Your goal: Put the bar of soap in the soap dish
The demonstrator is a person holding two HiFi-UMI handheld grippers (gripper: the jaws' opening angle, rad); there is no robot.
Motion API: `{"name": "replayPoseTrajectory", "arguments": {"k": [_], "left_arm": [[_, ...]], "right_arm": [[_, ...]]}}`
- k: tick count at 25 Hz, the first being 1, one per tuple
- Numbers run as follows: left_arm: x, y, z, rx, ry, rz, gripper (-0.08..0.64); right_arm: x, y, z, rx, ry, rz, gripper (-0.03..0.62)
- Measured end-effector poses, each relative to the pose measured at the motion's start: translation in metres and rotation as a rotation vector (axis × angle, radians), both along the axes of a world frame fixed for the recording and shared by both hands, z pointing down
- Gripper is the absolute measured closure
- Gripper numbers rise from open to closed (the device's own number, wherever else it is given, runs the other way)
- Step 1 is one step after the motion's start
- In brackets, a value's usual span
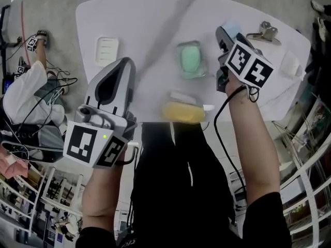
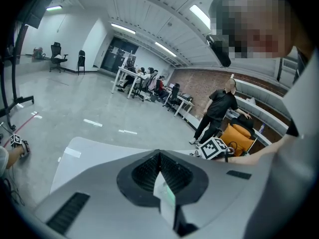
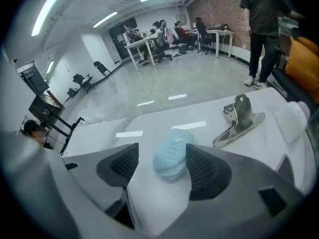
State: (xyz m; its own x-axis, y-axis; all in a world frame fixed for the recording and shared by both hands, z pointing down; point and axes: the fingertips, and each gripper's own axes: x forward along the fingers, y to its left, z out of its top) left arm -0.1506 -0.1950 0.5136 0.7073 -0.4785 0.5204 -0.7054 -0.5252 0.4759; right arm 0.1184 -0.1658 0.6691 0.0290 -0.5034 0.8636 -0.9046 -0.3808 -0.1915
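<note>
A pale blue bar of soap (image 3: 171, 158) lies on the white table (image 3: 149, 128) between the jaws of my right gripper (image 3: 162, 156). The jaws stand wide and open, with bare table showing on the left side of the bar. In the head view my right gripper (image 1: 221, 35) points steeply down at the far right of the table and hides most of the blue soap (image 1: 232, 29). A white ridged soap dish (image 1: 107, 50) sits at the far left. A green dish (image 1: 190, 60) with a green block in it sits in the middle. My left gripper (image 1: 125, 61) is shut and holds nothing, its pads (image 2: 149, 171) meeting.
A shiny metal clip (image 3: 239, 118) and a white pad (image 3: 291, 118) lie right of the soap. A yellow block (image 1: 182, 112) rests at the table's near edge. A person in black (image 2: 217, 113) stands beyond the table. Cables and racks crowd the floor at the left.
</note>
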Motion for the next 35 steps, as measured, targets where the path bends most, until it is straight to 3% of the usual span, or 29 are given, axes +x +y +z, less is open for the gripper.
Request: {"name": "replayPoseTrajectory", "arguments": {"k": [6,11,17,21,24,35], "left_arm": [[-0.004,0.006,-0.002,0.005,-0.002,-0.005,0.551],[-0.006,0.008,-0.005,0.006,0.006,-0.008,0.55],[-0.008,0.009,-0.008,0.016,0.012,-0.006,0.55],[-0.014,0.011,-0.005,0.008,0.007,-0.021,0.551],[-0.014,0.013,-0.008,0.015,0.004,-0.021,0.551],[-0.036,0.023,-0.022,0.031,-0.02,-0.029,0.55]], "right_arm": [[0.014,-0.007,0.015,-0.059,0.128,-0.039,0.304],[0.011,-0.007,0.033,-0.096,0.146,-0.122,0.301],[0.017,-0.011,0.034,-0.079,0.135,-0.086,0.301],[0.015,-0.018,0.034,-0.05,0.154,-0.151,0.301],[0.014,-0.018,0.034,-0.049,0.121,-0.185,0.302],[-0.001,-0.004,0.022,0.011,-0.057,-0.109,0.305]]}}
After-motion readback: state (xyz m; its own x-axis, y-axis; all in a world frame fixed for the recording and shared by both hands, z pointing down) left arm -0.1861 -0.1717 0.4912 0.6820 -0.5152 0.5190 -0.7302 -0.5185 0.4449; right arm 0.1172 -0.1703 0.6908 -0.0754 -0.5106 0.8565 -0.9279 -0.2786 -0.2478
